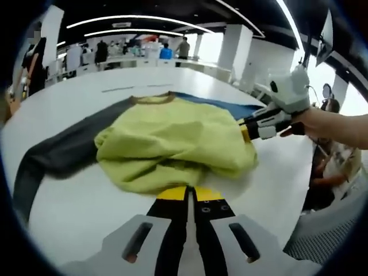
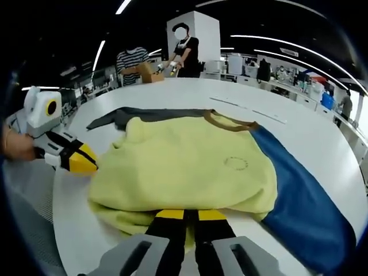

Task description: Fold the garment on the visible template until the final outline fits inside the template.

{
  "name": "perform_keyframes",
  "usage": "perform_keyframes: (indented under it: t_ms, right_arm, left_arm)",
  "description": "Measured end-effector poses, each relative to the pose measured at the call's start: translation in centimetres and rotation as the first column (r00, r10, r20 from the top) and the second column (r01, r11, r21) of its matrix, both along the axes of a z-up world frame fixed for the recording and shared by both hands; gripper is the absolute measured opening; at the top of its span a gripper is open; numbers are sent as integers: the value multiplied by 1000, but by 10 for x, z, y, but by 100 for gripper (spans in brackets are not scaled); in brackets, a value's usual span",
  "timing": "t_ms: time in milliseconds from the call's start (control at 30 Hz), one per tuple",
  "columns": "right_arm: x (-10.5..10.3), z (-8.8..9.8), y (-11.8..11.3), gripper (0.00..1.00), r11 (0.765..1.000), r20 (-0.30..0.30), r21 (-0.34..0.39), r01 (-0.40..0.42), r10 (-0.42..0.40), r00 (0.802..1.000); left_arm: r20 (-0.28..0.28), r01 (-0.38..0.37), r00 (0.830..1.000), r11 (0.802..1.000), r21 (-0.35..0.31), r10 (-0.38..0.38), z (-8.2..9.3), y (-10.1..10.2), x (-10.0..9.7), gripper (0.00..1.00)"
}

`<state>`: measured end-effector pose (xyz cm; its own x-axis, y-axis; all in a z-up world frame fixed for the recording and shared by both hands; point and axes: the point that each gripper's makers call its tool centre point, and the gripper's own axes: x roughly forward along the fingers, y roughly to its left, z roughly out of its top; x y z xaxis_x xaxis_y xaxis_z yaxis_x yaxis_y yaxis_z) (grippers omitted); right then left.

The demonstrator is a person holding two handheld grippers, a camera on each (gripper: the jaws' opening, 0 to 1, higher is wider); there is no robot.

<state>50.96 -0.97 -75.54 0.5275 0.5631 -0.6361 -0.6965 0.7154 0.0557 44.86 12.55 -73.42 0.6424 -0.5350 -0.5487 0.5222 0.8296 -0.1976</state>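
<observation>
The yellow garment [image 1: 172, 144] with 1 grey sleeve [image 1: 63, 152] and 1 blue sleeve [image 2: 305, 213] lies bunched on the white table [image 1: 75, 224], its lower part doubled up. The left gripper [image 1: 188, 195] and right gripper [image 2: 191, 215] each pinch its edge, jaws closed. A fold looks underway; next, lay that edge flat.

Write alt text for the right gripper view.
A yellow-green garment with one blue sleeve and one grey sleeve lies on a white table; the right gripper pinches its near edge and the left gripper its side.
</observation>
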Motion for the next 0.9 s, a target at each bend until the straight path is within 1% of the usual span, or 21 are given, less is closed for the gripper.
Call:
perform_keyframes:
  t_ms: [67,200,367,467,567,667,767,800,900]
  right_arm:
    - [-2,1,-2,0,1000,-12,3,3,-3,1000]
    - [-9,6,-5,0,1000,-15,0,-8,8,1000]
    - [-20,13,-15,0,1000,-27,-14,-3,3,1000]
    - [-23,19,-24,0,999,-10,-30,18,-18,1000]
    - [-29,23,-30,0,999,-12,-22,39,-40,999]
    - [-32,25,-33,0,998,-6,-26,51,-51,999]
    - [-36,31,-41,0,996,8,-25,86,-86,996]
    - [-37,34,-44,0,994,11,-15,113,-112,994]
    - [-39,41,-50,0,988,18,4,152,-152,988]
  left_arm:
    - [-8,-5,1000,999,-32,5,7,-1,-1,0]
    - [3,2,1000,1000,-19,-2,16,2,-3,0]
    - [16,-3,1000,999,-44,4,29,5,-4,0]
    - [16,-6,1000,999,-42,7,35,8,-5,0]
    - [2,-19,1000,998,-59,19,38,11,-6,0]
    - [-3,-25,1000,998,-62,25,39,13,-9,0]
    - [-7,-31,999,997,-75,31,42,15,-12,0]
    - [-6,-34,999,996,-79,33,44,16,-14,0]
    - [-7,-32,999,996,-83,32,47,17,-18,0]
